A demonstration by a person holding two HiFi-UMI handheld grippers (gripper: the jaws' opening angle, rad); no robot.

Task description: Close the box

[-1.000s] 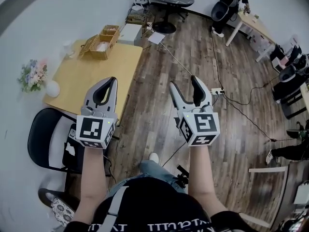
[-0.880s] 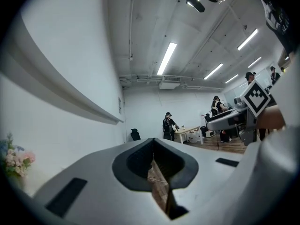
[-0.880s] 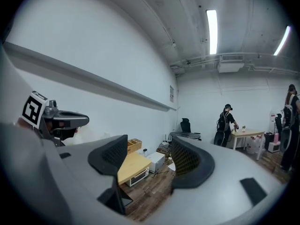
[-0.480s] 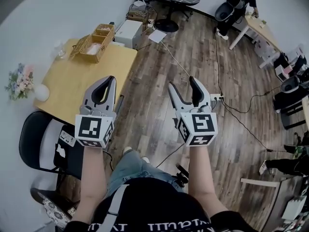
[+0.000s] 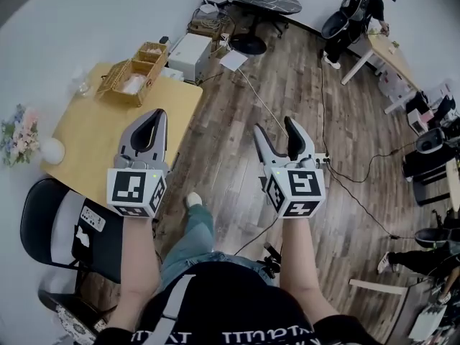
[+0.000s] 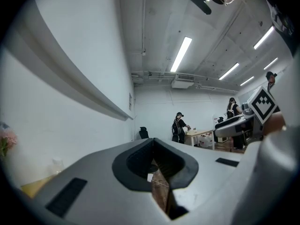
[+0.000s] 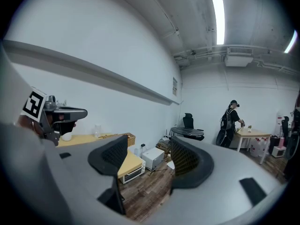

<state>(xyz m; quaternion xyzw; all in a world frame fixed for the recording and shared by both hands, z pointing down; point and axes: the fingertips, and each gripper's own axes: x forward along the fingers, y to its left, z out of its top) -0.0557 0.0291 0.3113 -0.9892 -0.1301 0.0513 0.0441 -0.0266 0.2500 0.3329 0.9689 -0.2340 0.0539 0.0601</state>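
Box (image 5: 134,73) open on table (image 5: 108,129), now nearer; left gripper (image 5: 154,115) clenched empty, right gripper (image 5: 274,126) spread, empty.

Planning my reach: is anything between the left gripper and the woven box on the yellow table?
Nothing visible does: only bare yellow wooden table top shows between the left gripper and the tan woven box.

White walls (image 5: 72,20), wood floor (image 5: 302,70), yellow table (image 5: 100,121)
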